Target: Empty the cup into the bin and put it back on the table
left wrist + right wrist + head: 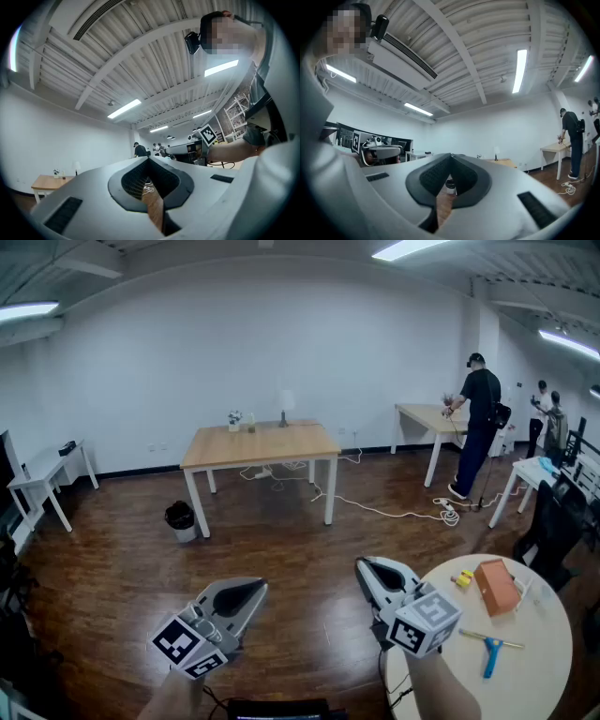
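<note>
Far across the room stands a wooden table with a few small things on it, among them a small white cup-like item and a lamp. A black bin sits on the floor by the table's left leg. It also shows through the jaw gap in the right gripper view as the bin. My left gripper and right gripper are held side by side low in the head view, far from table and bin. Both are shut and hold nothing.
A round white table at my right carries an orange box, a yellow item and a blue tool. White cables trail over the wood floor. A person stands at a far desk, others behind. White desk at left.
</note>
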Demonstrator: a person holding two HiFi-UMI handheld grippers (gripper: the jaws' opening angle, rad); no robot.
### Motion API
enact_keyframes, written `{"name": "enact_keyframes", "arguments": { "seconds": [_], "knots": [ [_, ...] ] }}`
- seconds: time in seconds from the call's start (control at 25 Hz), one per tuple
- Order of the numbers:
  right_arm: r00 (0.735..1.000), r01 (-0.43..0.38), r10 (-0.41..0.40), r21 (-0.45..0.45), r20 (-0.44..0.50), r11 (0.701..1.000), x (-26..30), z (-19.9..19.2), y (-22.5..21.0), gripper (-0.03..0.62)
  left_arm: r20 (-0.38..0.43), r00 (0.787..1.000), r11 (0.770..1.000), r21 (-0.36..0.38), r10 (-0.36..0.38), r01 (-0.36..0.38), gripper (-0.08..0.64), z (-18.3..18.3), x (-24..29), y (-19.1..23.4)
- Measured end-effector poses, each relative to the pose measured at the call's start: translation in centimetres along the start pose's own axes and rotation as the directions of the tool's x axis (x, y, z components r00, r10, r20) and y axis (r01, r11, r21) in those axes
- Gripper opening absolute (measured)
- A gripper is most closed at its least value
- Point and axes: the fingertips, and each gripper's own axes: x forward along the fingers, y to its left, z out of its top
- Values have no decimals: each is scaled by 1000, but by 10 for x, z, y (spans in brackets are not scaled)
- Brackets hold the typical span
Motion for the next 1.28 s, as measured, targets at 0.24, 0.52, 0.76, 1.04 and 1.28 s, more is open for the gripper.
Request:
{"name": "enact_keyframes", "arguments": {
  "seconds": [0.24,0.52,0.76,1.04,1.28],
  "knots": [
    [1000,-11,11,2,10,1000,-3,4,-15,2,-20,1000,1000,11,-2,2,0,-6,17,-6],
    [999,-45,44,17,18,999,0,-2,-26,2,-51,998,999,28,25,-24,0,-12,28,-9],
    [999,-39,39,44,12,998,16,-12,-41,2,-70,997,999,13,33,-33,0,-24,36,5],
    [1000,-19,19,31,11,999,58,-8,-54,2,-46,999,1000,20,21,-20,0,-34,47,53],
    [1000,-14,14,4,12,1000,105,-1,-58,2,-35,999,1000,20,14,-14,0,-35,50,102]
  ]
}}
